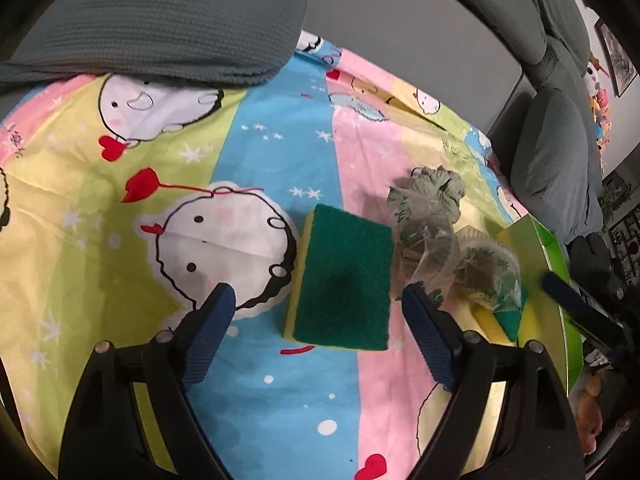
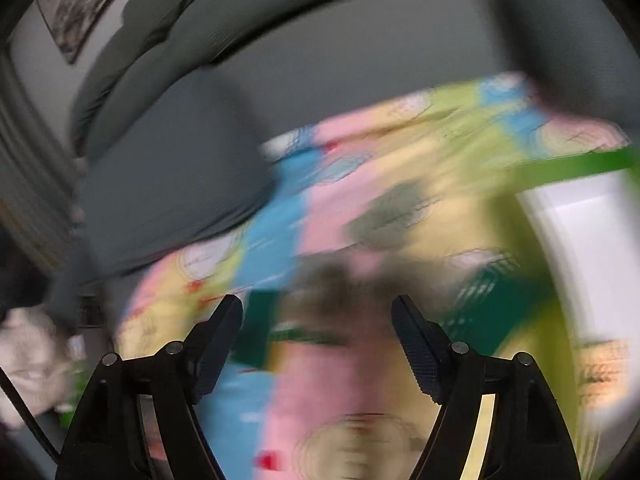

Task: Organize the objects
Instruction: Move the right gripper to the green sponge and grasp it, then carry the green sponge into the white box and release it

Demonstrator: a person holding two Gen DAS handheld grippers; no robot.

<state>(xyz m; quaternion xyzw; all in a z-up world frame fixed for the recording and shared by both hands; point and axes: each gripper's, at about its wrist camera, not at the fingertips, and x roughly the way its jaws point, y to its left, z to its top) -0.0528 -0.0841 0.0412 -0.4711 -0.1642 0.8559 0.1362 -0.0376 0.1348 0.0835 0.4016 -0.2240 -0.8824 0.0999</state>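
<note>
A green-and-yellow sponge (image 1: pixel 344 276) lies flat on the cartoon-print sheet (image 1: pixel 256 152). My left gripper (image 1: pixel 316 292) is open just above it, with the sponge between the fingers, not gripped. To its right lies a clear plastic bag (image 1: pixel 440 248) with a second sponge (image 1: pixel 506 320) partly inside, and a grey-green crumpled cloth (image 1: pixel 436 184) behind it. My right gripper (image 2: pixel 318 304) is open and empty; its view is heavily blurred, showing a dark green sponge shape (image 2: pixel 260 324) near its left finger. The right gripper's blue finger (image 1: pixel 568 300) shows in the left wrist view.
A green box (image 1: pixel 548 256) stands at the right edge of the sheet; it also shows blurred in the right wrist view (image 2: pixel 568 168). Grey sofa cushions (image 1: pixel 168 20) border the sheet at the back and right (image 1: pixel 556 168).
</note>
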